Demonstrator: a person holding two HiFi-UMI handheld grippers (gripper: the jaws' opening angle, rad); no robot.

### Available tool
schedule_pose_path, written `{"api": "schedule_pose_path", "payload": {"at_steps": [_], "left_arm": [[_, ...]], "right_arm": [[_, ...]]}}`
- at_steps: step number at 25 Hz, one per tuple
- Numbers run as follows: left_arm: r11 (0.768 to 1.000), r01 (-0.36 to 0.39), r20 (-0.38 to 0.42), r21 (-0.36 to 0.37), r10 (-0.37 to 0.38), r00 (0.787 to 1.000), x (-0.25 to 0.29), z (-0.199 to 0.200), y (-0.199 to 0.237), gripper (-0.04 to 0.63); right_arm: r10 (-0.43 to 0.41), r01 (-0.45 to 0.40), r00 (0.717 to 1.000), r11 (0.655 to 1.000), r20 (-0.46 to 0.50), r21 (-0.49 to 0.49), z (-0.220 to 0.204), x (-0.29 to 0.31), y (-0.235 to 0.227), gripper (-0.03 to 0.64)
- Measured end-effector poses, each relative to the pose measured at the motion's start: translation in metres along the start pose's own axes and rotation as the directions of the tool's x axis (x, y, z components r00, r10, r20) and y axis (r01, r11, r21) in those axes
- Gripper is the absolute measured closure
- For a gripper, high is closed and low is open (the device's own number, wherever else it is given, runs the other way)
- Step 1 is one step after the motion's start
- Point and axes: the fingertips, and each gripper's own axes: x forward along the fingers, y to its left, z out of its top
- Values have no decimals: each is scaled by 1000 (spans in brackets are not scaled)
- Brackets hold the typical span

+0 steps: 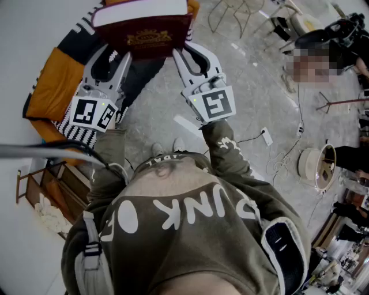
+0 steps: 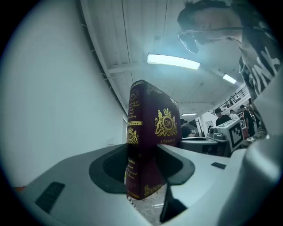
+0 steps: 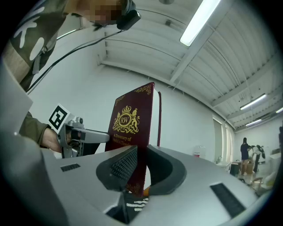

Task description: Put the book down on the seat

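A thick maroon book [image 1: 144, 31] with a gold crest is held in the air between both grippers, its white page edge turned upward in the head view. My left gripper [image 1: 117, 55] is shut on its left part. The left gripper view shows the spine and cover of the book [image 2: 150, 145] wedged between the pads of that gripper [image 2: 141, 163]. My right gripper [image 1: 185, 55] is shut on the right edge, and the book [image 3: 130, 132] stands upright between the ribbed pads of this gripper [image 3: 137, 170]. The orange seat [image 1: 55, 80] with a black-and-white striped throw [image 1: 78, 135] lies below and left of the book.
A wooden frame [image 1: 34, 190] stands at the lower left. On the grey floor lie a white power strip [image 1: 266, 136] with cables and a round white tub [image 1: 317, 167]. A wire chair [image 1: 230, 14] stands at the top. People and benches fill the far right.
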Motion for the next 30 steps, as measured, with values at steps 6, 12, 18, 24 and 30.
{"api": "schedule_pose_path", "payload": {"at_steps": [6,12,18,24,30], "left_arm": [[1000,1,-1,0,-1,1000,1,-1,1,419],[1000,3,-7,0,-3,1000,2,-2,0,419],[1000,-5,-27,0,5,1000,11,-8,-5,419],[1000,-22,-49,10,22,999,32,-14,-24,419],[999,-31,-59,17,32,998,49,-19,-38,419]], "right_arm": [[1,-1,1000,1000,2,-1,-1,2,-1,543],[20,-20,1000,1000,4,1,-2,1,-1,537],[30,-30,1000,999,-6,12,-9,-2,-11,537],[44,-44,999,998,-1,35,-19,-15,-36,538],[55,-55,998,998,4,43,-25,-23,-57,538]]}}
